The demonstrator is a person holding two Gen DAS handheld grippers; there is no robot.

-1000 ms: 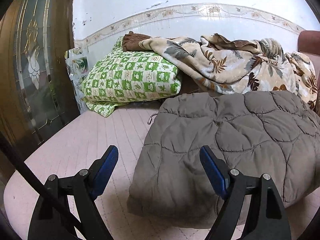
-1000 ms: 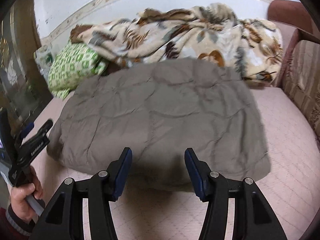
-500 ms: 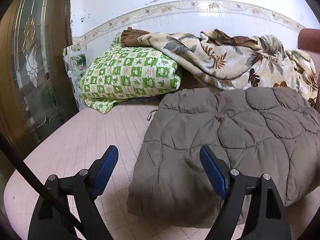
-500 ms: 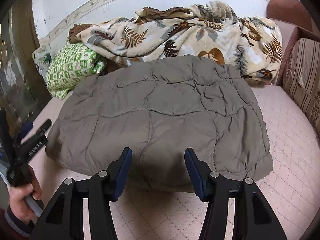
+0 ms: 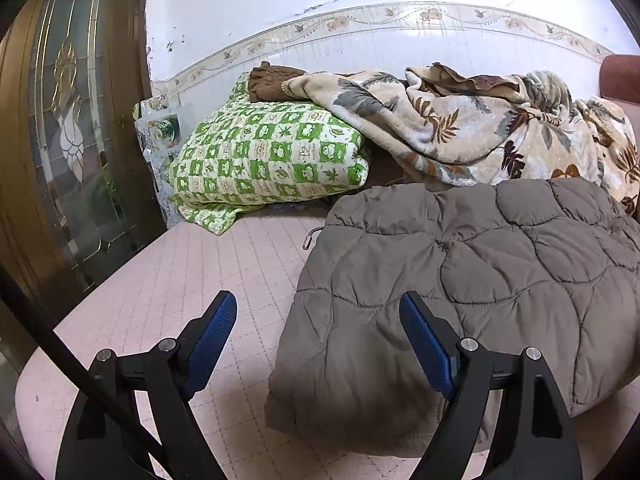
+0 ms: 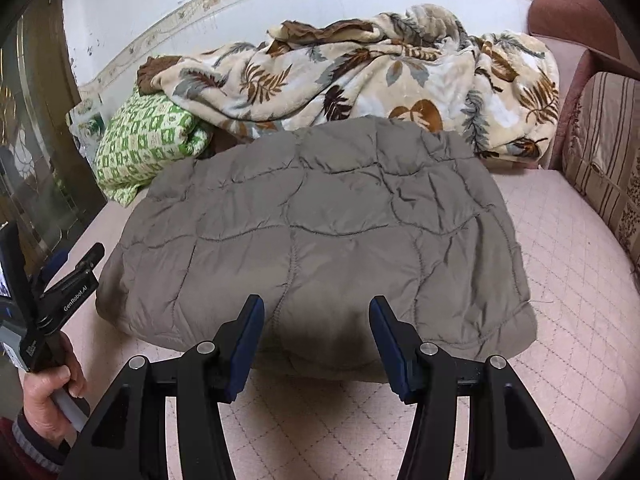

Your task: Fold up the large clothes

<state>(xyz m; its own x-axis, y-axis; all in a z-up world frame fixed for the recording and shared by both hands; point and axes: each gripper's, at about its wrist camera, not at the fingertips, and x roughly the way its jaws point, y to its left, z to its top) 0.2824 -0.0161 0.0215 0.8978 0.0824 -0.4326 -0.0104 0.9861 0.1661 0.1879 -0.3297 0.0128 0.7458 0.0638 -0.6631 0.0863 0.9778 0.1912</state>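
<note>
A pink quilted bed [image 6: 560, 280] is filling the room below a white wall, with a green checked pillow [image 5: 272, 160] and a leaf-print blanket [image 6: 380, 76] lying heaped along the far side. The grey quilted jacket [image 6: 320, 232] is sitting folded into a thick bundle in the middle of the bed. The left hand-held gripper [image 5: 318, 334] is hovering over the bundle's left edge, jaws apart and empty; the right hand-held gripper [image 6: 316, 340] is hanging at its near edge, jaws likewise apart, gripping nothing. The puffy filling is probably pushing back, so the layers may spring open or slide if only the top one is pinched.
</note>
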